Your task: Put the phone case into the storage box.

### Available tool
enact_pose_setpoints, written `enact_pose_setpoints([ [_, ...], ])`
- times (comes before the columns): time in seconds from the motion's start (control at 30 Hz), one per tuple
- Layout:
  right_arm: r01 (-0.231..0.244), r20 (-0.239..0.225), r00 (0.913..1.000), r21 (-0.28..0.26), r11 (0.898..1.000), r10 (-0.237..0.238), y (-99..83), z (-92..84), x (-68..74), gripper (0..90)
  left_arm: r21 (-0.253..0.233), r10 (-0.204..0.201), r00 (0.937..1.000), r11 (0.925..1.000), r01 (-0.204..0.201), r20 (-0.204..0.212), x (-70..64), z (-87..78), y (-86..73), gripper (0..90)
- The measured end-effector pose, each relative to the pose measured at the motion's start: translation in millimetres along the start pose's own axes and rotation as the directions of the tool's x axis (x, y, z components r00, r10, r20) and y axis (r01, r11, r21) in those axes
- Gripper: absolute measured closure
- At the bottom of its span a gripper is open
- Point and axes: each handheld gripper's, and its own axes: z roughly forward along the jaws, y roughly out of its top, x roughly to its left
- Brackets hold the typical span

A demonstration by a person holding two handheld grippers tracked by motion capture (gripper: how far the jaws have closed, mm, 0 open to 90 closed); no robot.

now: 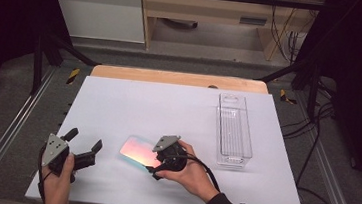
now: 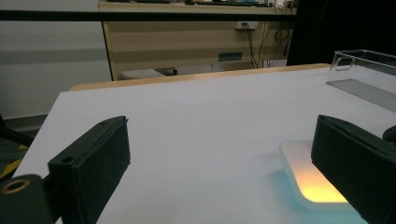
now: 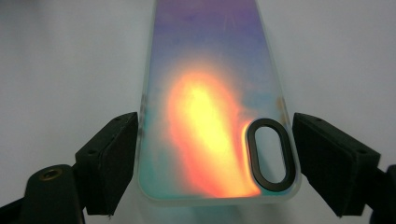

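Note:
An iridescent phone case (image 1: 134, 150) lies flat on the white table top (image 1: 144, 98), glowing orange and teal. My right gripper (image 1: 152, 160) is at its near end, held by a hand. In the right gripper view the jaws of that gripper (image 3: 215, 119) press against both long edges of the case (image 3: 205, 116), beside the black oval camera cutout (image 3: 272, 154). My left gripper (image 1: 85, 139) rests open to the left of the case with nothing between its jaws. The left gripper view has this gripper (image 2: 222, 121) facing across the table, with a corner of the case (image 2: 308, 182) by the right jaw.
A clear plastic bin (image 1: 235, 132) stands lengthwise at the right of the table, its rim (image 2: 364, 58) far right in the left gripper view. Bare white surface spreads across the middle and back. Wooden furniture and cables lie beyond the far edge.

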Motion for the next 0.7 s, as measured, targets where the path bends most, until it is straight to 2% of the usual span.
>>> enact_pose_setpoints([
  [0.13, -0.022, 0.037, 0.9991, 0.005, 1.0, 0.021, -1.3, -18.1, -14.5, 17.8, -0.001, 0.019, 0.9998, 0.9998, -0.019, 0.009, -4.5, 1.3, 1.1, 4.0],
  [0.33, -0.035, 0.079, 0.9962, 0.008, 0.999, 0.035, -3.6, -40.9, -28.6, 17.9, 0.01, 0.046, 0.9985, 0.9989, -0.047, 0.028, -12.4, 4.9, 1.9, 4.0],
  [0.47, -0.036, 0.09, 0.9954, 0.017, 0.999, 0.035, -6.3, -48.0, -34.8, 18.0, 0.015, 0.062, 0.9973, 0.9979, -0.063, 0.038, -16.9, 7.3, 2.3, 4.0],
  [0.7, -0.049, 0.089, 0.9948, 0.002, 0.999, 0.049, -6.5, -50.9, -36.1, 18.0, 0.019, 0.077, 0.9964, 0.9968, -0.077, 0.037, -18.5, 7.5, 2.3, 4.0],
])
